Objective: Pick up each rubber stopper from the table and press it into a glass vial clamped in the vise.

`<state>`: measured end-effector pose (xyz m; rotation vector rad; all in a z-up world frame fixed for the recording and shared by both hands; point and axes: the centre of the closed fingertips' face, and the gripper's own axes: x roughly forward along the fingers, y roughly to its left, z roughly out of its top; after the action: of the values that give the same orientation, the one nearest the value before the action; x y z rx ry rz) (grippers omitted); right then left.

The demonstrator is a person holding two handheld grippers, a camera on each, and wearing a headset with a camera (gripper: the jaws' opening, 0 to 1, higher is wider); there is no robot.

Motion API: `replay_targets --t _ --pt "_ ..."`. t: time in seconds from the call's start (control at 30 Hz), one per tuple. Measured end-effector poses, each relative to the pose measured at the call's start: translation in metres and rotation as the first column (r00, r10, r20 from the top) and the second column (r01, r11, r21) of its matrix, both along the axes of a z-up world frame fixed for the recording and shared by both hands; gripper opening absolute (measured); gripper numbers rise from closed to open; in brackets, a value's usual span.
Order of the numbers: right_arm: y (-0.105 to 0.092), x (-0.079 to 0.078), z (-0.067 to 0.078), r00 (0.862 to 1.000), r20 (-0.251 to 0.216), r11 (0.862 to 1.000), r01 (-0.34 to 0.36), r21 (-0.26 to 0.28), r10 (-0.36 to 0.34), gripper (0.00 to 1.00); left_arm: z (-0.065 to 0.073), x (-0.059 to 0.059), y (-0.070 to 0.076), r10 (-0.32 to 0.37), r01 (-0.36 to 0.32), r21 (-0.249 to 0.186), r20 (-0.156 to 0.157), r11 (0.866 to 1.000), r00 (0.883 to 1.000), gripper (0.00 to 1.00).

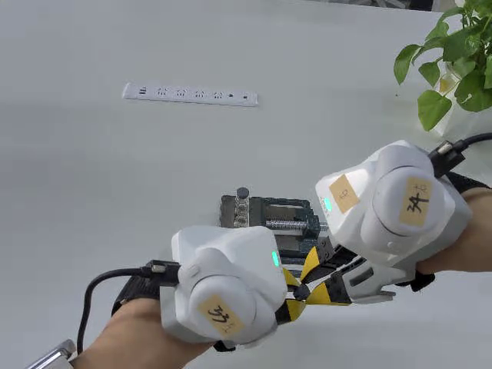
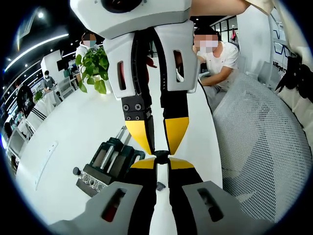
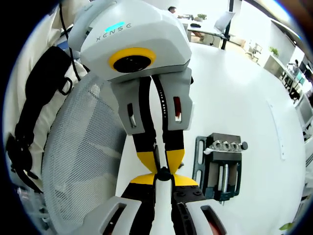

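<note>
Okay, I've got the left gripper (image 1: 294, 295) and the right gripper (image 1: 312, 285) nose to nose over the near edge of the table (image 1: 115, 192). There's a small dark rubber stopper (image 2: 161, 156) right where their tips meet. In the left gripper view my own fingers (image 2: 182, 164) are drawn in tight on it. The right gripper's yellow fingertips come down from above, closed to a thin slit on the same piece. In the right gripper view I see the same pinch from the other end. Which pair carries the load, I can't tell.

The vise (image 1: 280, 209) sits on the table just beyond the tips, apart from them. A row of glass vials (image 1: 242, 213) is clamped at its left end. There's a dark cap (image 1: 243, 192) at the far end of that row, on a vial or beside it, I can't say. Further back there's a power strip (image 1: 190, 94), and a plant (image 1: 453, 61) far right.
</note>
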<state>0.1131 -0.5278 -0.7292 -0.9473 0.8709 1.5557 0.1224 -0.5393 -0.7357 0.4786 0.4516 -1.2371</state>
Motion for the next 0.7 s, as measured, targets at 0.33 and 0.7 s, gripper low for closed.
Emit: replay_targets --t 0.33,0.7 --pt "0.001 0.012 0.019 1.000 0.020 0.996 0.020 0.093 -0.022 0.12 0.016 0.010 0.007 0.085 -0.094 -0.150 -0.066 0.984 0.994 0.04" --pt "0.006 0.009 0.035 0.996 -0.027 0.980 0.090 0.180 -0.087 0.12 0.032 0.009 0.009 0.134 -0.150 -0.245 -0.081 0.958 0.988 0.03"
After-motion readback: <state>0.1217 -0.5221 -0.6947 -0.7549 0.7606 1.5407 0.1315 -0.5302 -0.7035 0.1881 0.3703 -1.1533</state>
